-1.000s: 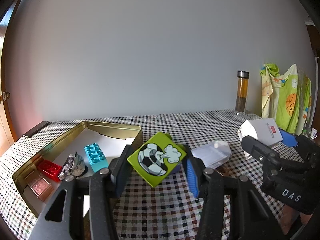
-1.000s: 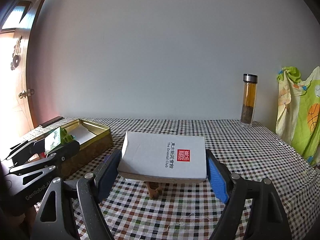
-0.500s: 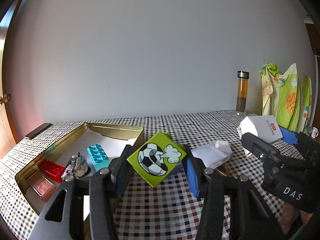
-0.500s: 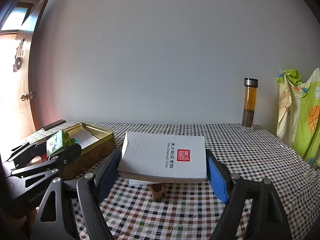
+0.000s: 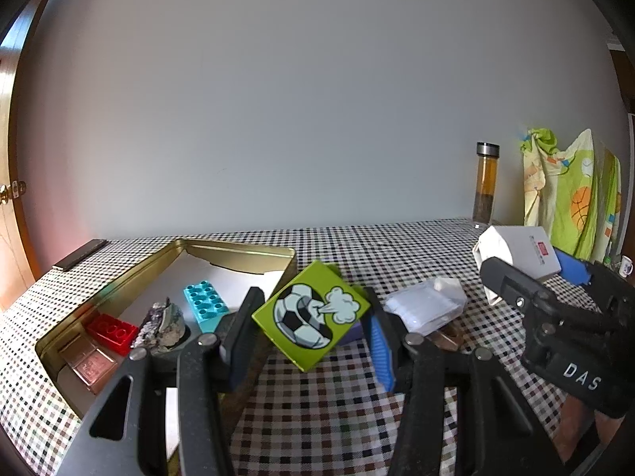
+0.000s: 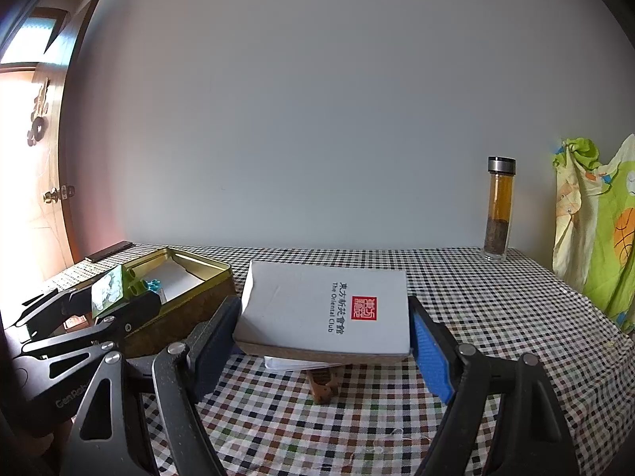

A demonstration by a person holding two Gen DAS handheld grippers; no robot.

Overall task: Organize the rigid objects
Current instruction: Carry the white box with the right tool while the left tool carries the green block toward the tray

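Gold tin (image 5: 238, 252) sits at the left of the checkered counter (image 5: 317, 416) with a red brick (image 5: 112, 331), a rock (image 5: 164, 323) and a teal brick (image 5: 205, 305) inside. Left claw (image 5: 309, 341) is clamped on a green block (image 5: 311, 319) tilted beside the tin's corner. Right claw (image 6: 323, 341) grips a white box (image 6: 317, 307) above the counter, with what looks like a small plastic packet (image 5: 426, 305) under it.
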